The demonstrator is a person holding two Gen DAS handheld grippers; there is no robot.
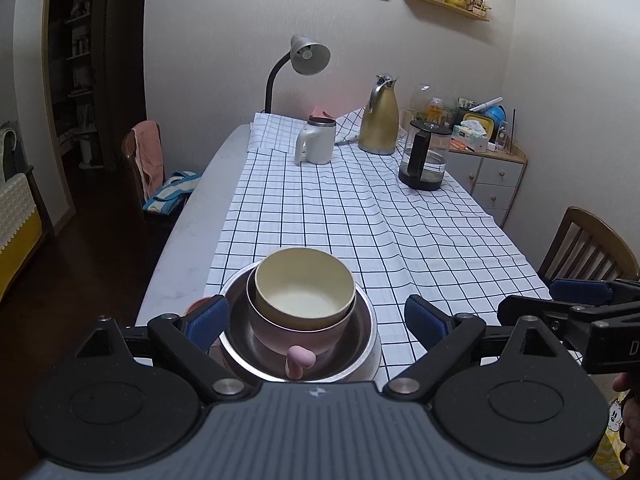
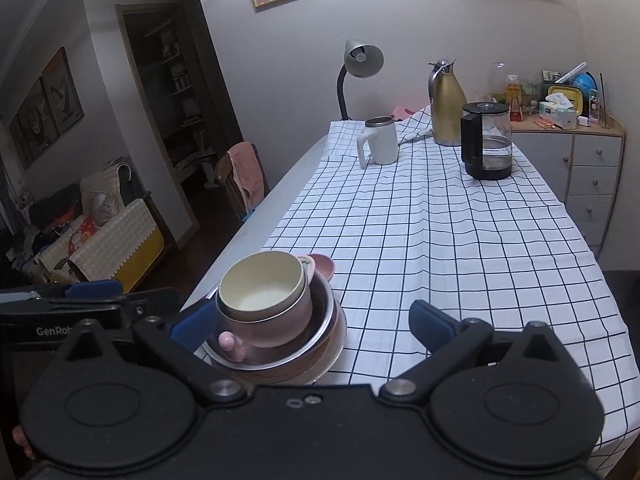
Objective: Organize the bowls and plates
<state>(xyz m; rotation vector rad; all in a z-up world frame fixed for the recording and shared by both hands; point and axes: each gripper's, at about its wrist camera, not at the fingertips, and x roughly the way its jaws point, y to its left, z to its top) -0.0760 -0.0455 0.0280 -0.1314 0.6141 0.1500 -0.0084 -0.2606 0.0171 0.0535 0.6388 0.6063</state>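
A cream bowl [image 1: 305, 284] sits nested in a pink bowl with a handle [image 1: 298, 330], which sits in a steel bowl [image 1: 360, 336] on a pink plate [image 2: 324, 266] at the table's near left. The stack also shows in the right wrist view [image 2: 262, 284]. My left gripper [image 1: 316, 318] is open, its fingers either side of the stack, just short of it. My right gripper [image 2: 312, 324] is open and empty, with the stack by its left finger [image 2: 194, 326]. The right gripper's side shows in the left wrist view [image 1: 576, 300].
A checked cloth [image 1: 360, 208] covers the table. At the far end stand a white mug [image 1: 316, 140], a gold jug [image 1: 380, 116], a glass kettle [image 1: 426, 156] and a desk lamp [image 1: 304, 56]. Chairs stand at the left [image 1: 148, 160] and right [image 1: 588, 248]. A drawer cabinet [image 2: 592, 176] stands at the back right.
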